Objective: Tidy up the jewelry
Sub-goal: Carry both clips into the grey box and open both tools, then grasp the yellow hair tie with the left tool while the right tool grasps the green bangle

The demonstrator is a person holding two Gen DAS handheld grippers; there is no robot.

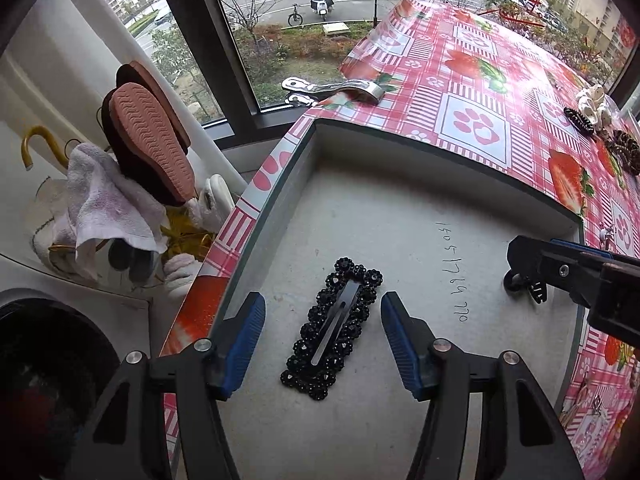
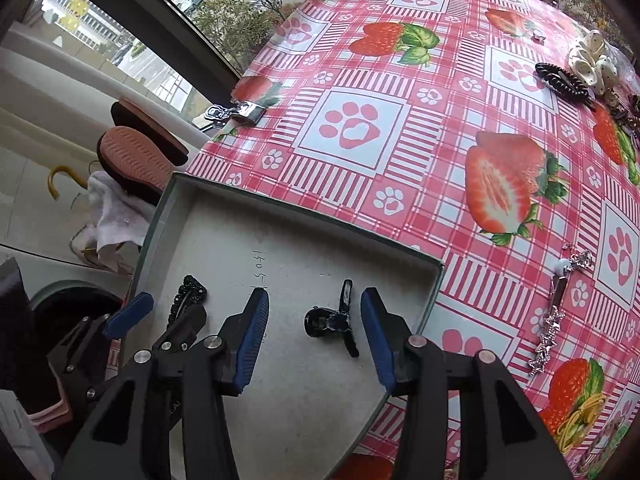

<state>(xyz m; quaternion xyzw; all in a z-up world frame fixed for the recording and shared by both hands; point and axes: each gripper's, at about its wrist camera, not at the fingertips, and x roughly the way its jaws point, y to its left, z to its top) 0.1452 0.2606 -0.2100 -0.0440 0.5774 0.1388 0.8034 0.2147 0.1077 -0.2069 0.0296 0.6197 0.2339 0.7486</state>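
Note:
A shallow grey box (image 1: 400, 144) (image 2: 304, 210) lies on the strawberry tablecloth at the table's left end. A black beaded hair clip (image 1: 332, 332) (image 2: 188, 298) lies flat inside it, between the open fingers of my left gripper (image 1: 323, 338), which is empty. A small black claw clip (image 2: 334, 318) (image 1: 528, 286) lies in the box's right part, between the open fingers of my right gripper (image 2: 315, 326). The right gripper shows in the left wrist view (image 1: 568, 272) above that clip. The left gripper (image 2: 132, 316) shows in the right wrist view.
On the cloth lie a silver rhinestone clip (image 2: 554, 320), a black spiral hair tie (image 2: 560, 80), a white scrunchie (image 2: 596, 60), brown clips (image 1: 624, 148) and yellow elastics (image 2: 580, 416). A metal clamp (image 1: 340, 90) holds the cloth at the window edge. Slippers (image 1: 152, 144) and a towel lie left.

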